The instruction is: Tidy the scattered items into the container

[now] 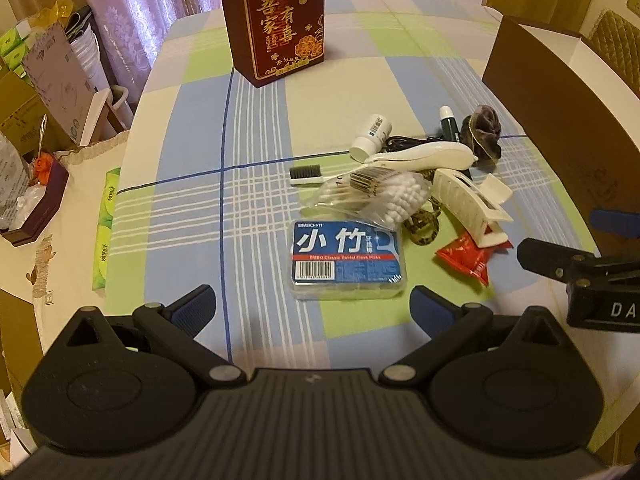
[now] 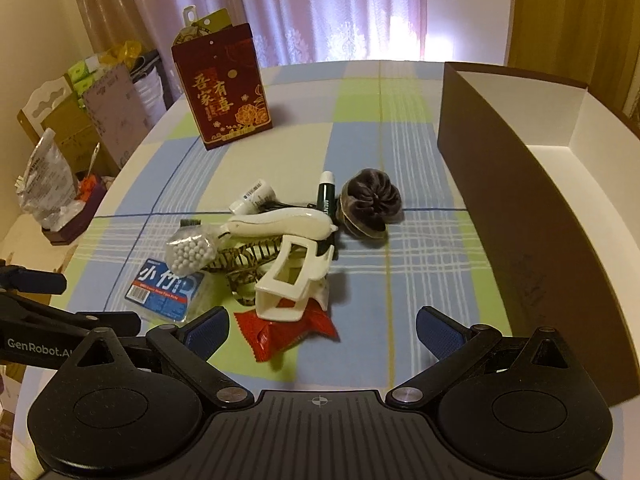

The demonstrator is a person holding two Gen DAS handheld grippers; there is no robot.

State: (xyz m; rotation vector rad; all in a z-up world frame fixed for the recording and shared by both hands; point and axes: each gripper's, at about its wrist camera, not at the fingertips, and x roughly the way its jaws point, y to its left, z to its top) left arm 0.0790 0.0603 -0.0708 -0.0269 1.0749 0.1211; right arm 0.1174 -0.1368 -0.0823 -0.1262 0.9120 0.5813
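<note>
Both the left gripper (image 1: 312, 300) and the right gripper (image 2: 322, 326) are held with jaws spread wide and nothing gripped. The scattered items are heaped left of the open brown box (image 2: 520, 184): a hair claw (image 2: 290, 284) lies on a red packet (image 2: 286, 330), with a floss box (image 1: 347, 258) just beyond the left gripper.

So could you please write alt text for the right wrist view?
The open right hand-held gripper hovers above a checked tablecloth, near a red snack packet under a white hair claw. An open brown box stands to the right.
</note>
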